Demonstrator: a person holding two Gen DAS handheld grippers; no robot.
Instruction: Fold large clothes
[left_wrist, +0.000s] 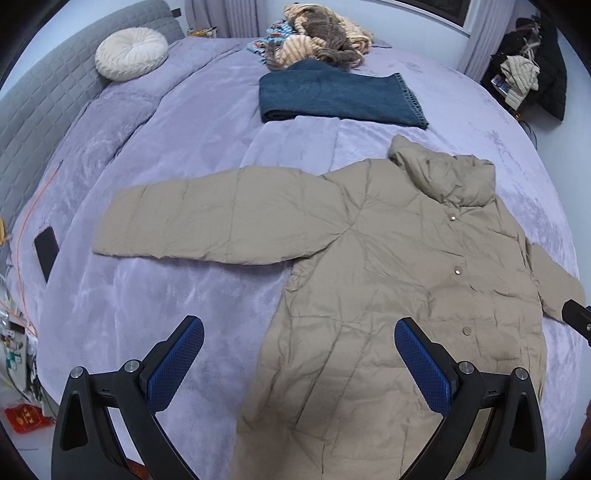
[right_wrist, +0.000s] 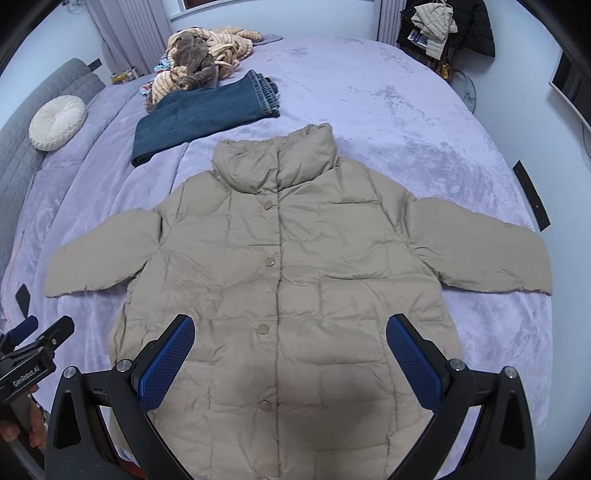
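A beige quilted puffer jacket (right_wrist: 295, 258) lies flat and buttoned on the lavender bed, front up, collar away from me, both sleeves spread out to the sides. It also shows in the left wrist view (left_wrist: 388, 295), with its left sleeve (left_wrist: 207, 218) stretched across the blanket. My left gripper (left_wrist: 299, 343) is open and empty, above the jacket's lower left edge. My right gripper (right_wrist: 290, 339) is open and empty, above the jacket's lower front. The left gripper also shows at the left edge of the right wrist view (right_wrist: 33, 339).
Folded blue jeans (left_wrist: 332, 96) lie beyond the jacket, with a pile of striped and brown fabric (left_wrist: 317, 33) behind them. A round white cushion (left_wrist: 131, 53) rests by the grey headboard (left_wrist: 33, 110). A black phone (left_wrist: 46, 251) lies near the bed's left edge. Clothes hang on a rack (right_wrist: 443, 26).
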